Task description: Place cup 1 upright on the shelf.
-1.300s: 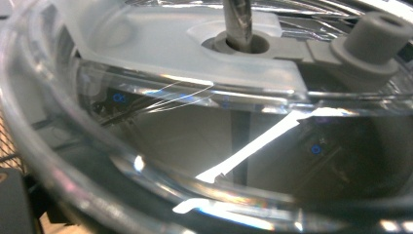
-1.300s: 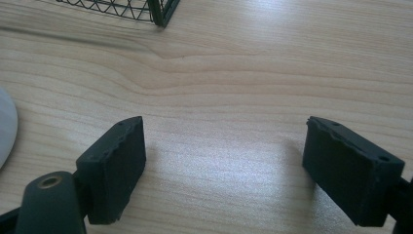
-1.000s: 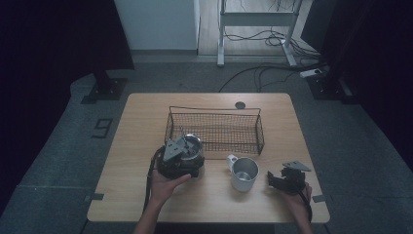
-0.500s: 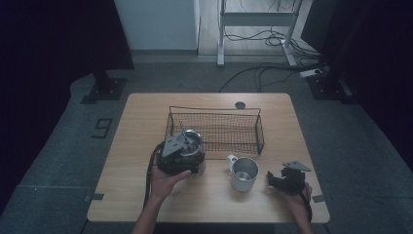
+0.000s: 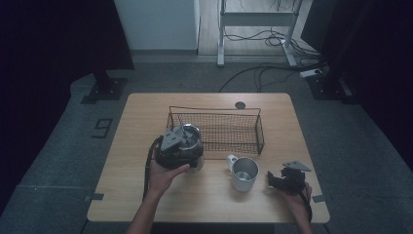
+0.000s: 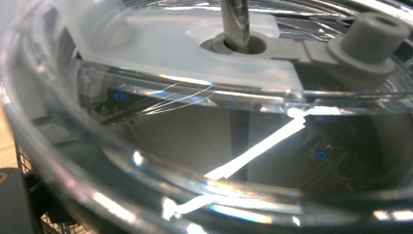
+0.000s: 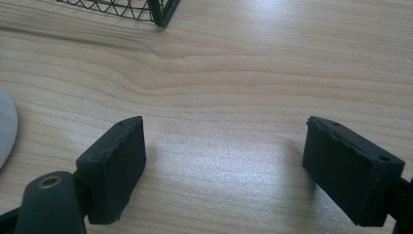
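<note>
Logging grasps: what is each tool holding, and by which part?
The right tool is open and empty above the table. The left tool is pressed close to a clear round container near its rim, but a hold cannot be told.

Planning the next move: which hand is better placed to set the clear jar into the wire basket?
Left: left gripper grips the clear jar beside the wire basket; right gripper lies open past the mug.

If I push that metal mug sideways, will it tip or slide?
The mug looks empty and thin-walled, so probably light. Upright on the smooth wooden table, it should slide if pushed low; a high push may tip it.
</note>
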`<move>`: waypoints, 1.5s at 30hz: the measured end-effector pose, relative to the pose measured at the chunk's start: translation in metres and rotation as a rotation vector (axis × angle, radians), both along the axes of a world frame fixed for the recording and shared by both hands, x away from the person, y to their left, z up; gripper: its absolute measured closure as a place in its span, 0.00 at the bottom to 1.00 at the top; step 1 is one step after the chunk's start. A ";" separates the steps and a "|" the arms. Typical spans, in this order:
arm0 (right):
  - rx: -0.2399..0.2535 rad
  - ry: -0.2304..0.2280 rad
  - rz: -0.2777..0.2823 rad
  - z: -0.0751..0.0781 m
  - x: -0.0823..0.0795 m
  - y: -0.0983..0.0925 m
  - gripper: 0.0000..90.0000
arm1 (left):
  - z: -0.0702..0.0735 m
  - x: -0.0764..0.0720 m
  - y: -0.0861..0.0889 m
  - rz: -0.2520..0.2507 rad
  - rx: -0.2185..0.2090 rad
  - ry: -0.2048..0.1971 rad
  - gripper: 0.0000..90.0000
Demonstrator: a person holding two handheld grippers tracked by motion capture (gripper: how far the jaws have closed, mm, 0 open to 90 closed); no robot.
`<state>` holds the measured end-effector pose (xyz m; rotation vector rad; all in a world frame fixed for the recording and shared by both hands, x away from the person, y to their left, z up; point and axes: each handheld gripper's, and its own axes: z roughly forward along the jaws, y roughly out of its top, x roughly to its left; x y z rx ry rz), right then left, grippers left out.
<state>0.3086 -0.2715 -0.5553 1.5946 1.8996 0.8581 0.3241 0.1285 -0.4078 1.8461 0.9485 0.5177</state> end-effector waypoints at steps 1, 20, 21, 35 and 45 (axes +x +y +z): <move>0.000 0.000 0.000 0.000 0.000 0.000 0.17 | 0.001 0.001 0.000 -0.002 0.002 -0.002 0.04; 0.002 -0.002 0.002 0.000 0.001 0.000 0.17 | 0.014 0.010 0.003 -0.001 0.005 -0.029 0.04; 0.001 -0.002 0.002 0.000 0.001 0.000 0.17 | 0.016 0.010 0.004 0.000 -0.002 -0.029 0.04; 0.000 0.000 0.002 0.000 0.001 0.000 0.17 | 0.024 0.017 0.007 -0.002 -0.009 -0.044 0.04; 0.000 0.001 0.004 0.000 0.001 0.000 0.17 | 0.030 0.023 0.007 0.000 -0.020 -0.049 0.04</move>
